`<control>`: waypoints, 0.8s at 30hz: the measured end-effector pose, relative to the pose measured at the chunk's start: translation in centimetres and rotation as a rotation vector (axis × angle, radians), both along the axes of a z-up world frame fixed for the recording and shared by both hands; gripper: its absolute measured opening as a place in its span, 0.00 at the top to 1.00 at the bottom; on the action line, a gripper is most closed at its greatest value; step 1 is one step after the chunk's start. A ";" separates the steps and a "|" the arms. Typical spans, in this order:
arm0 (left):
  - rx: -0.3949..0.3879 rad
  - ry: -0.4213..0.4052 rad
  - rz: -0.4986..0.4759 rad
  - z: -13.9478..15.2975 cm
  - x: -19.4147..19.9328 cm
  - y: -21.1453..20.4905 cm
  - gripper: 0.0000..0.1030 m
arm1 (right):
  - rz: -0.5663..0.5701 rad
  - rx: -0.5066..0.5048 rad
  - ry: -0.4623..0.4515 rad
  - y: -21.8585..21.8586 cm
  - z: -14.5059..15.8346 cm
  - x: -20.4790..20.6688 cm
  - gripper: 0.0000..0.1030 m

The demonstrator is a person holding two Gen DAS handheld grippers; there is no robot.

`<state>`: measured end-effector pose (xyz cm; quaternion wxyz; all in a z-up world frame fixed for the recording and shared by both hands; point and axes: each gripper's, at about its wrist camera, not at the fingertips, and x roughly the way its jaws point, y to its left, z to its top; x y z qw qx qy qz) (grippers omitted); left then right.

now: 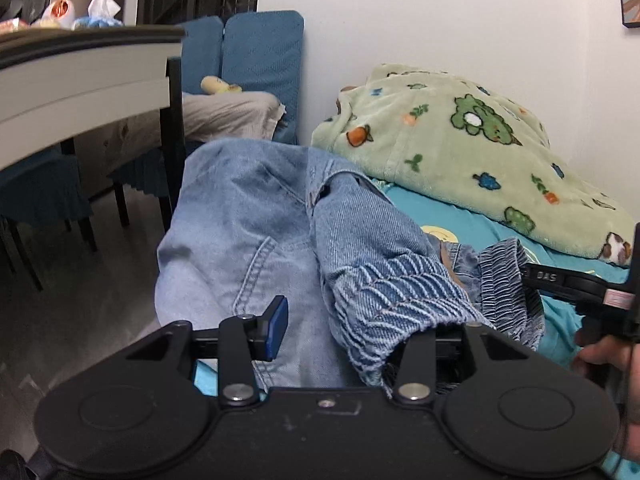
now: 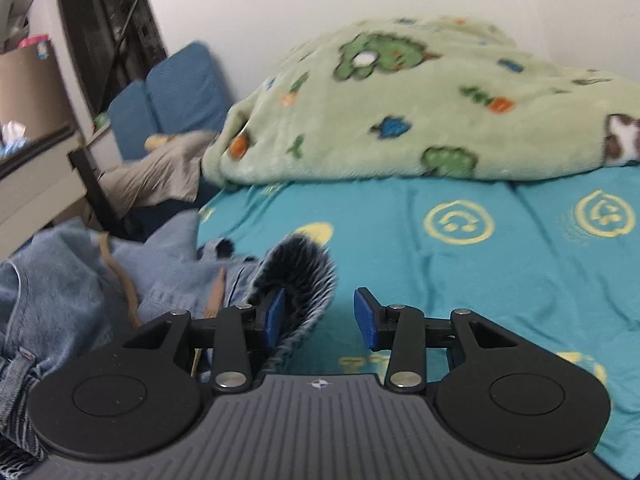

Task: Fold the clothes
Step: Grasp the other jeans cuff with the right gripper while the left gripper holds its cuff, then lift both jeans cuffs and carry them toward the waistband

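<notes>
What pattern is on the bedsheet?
Teal bedsheet with yellow smiley rings; clearest in right wrist view.

Crumpled light-blue denim jeans (image 1: 248,232), ribbed elastic waistband up, at teal bed's edge.

I count one pair of light blue jeans (image 1: 248,216) bunched in the middle of my left view, with one ribbed elastic waistband (image 1: 384,284) showing on it. One green fleece blanket (image 1: 460,148) lies at the right, on one bed with a teal sheet (image 2: 480,280). On that sheet I make out three yellow smiley prints in full in my right view, with bits of others at the edges. Two blue cushions (image 1: 248,56) stand upright at the upper centre. One white bench (image 1: 80,76) fills the upper left, and one white tissue (image 1: 102,6) sticks up on it. I see two grippers, and one hand (image 1: 608,356) at the right edge.
</notes>
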<state>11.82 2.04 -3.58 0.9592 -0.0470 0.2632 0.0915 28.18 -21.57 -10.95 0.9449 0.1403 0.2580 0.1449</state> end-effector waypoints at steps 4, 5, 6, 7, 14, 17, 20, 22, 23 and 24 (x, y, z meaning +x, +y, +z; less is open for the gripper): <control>-0.020 0.018 0.002 -0.1 0.1 0.3 0.61 | -0.040 0.101 0.018 -0.2 -0.7 0.3 0.89; -0.025 0.022 0.002 -0.1 0.1 0.4 0.61 | -0.051 0.121 0.019 -0.3 -0.8 0.3 0.91; -0.029 0.024 0.002 -0.1 0.1 0.5 0.61 | -0.055 0.134 0.018 -0.3 -0.7 0.1 0.92; -0.030 0.019 0.001 0.1 0.0 0.5 0.61 | -0.061 0.139 0.013 -0.3 -0.4 -0.1 0.93; -0.024 -0.011 -0.015 0.8 -1.1 0.2 0.60 | -0.089 0.136 -0.123 0.2 4.5 -2.6 0.94; -0.014 -0.024 -0.020 1.0 -1.6 0.0 0.53 | -0.121 0.125 -0.190 0.4 6.8 -3.8 0.94; 0.005 -0.012 -0.040 1.0 -1.8 -0.2 0.53 | -0.177 0.081 -0.262 0.4 8.7 -5.1 0.94; 0.022 -0.005 -0.060 0.7 -2.0 -0.6 0.53 | -0.217 0.063 -0.277 0.0 9.1 -5.3 0.94; 0.031 -0.003 -0.073 0.6 -2.1 -0.9 0.53 | -0.237 0.048 -0.275 -0.2 9.0 -5.2 0.94; 0.040 -0.001 -0.085 0.4 -2.1 -1.2 0.53 | -0.254 0.021 -0.263 -0.3 8.6 -5.0 0.94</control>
